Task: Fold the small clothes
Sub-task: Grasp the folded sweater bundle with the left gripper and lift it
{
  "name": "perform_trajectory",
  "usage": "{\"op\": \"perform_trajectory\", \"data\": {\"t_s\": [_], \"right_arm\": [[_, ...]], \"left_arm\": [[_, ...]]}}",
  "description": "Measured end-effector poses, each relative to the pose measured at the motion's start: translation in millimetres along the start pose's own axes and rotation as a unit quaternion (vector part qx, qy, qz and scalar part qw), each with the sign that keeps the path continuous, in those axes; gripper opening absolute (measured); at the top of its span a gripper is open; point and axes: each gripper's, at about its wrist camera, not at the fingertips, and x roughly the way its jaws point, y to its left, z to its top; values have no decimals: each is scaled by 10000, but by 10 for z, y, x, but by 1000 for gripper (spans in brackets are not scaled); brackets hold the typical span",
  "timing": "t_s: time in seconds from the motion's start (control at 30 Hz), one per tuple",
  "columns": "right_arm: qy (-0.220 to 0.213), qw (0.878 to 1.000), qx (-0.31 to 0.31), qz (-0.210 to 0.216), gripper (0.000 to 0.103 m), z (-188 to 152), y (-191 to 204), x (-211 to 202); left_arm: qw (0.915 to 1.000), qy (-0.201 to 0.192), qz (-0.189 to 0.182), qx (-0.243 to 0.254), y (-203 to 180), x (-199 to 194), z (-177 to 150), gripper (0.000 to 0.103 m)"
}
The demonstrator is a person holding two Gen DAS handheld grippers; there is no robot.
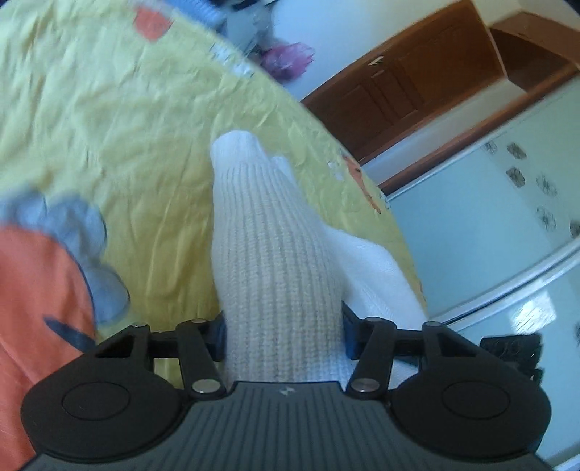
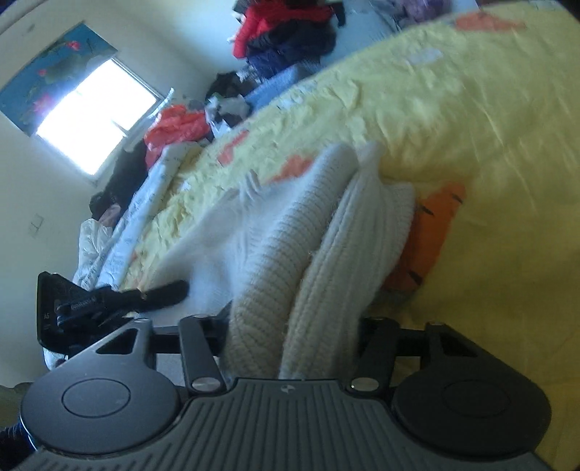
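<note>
White ribbed knit garment (image 1: 275,253) lies on yellow bed sheet (image 1: 108,108). Left gripper (image 1: 284,335) and right gripper (image 2: 293,337): fingers apparently clamped on bunched folds. Soft, light, stretchy; grip the edges.

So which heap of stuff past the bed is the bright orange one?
The orange heap beside the window, at the bed's far edge. The other pile, further right, is red and dark blue.

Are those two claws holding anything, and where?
Yes. The left gripper and right gripper each pinch the white knit garment by a bunched fold.
</note>
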Motion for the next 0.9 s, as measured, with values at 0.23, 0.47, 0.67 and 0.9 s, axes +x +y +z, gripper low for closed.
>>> {"op": "perform_trajectory", "data": {"t_s": [0.23, 0.47, 0.67, 0.9], "right_arm": [[21, 9979, -31, 653, 52, 105, 397, 466], [230, 9957, 666, 596, 78, -26, 265, 884], [223, 9943, 549, 889, 96, -133, 217, 383], [546, 9966, 193, 581, 88, -347, 415, 647]], "left_arm": [[9976, -211, 587, 299, 226, -495, 405, 57], [9966, -163, 115, -800, 870, -604, 266, 79], [9929, -129, -599, -1018, 1014, -854, -181, 89], [9983, -87, -170, -546, 786, -726, -269, 77]]}}
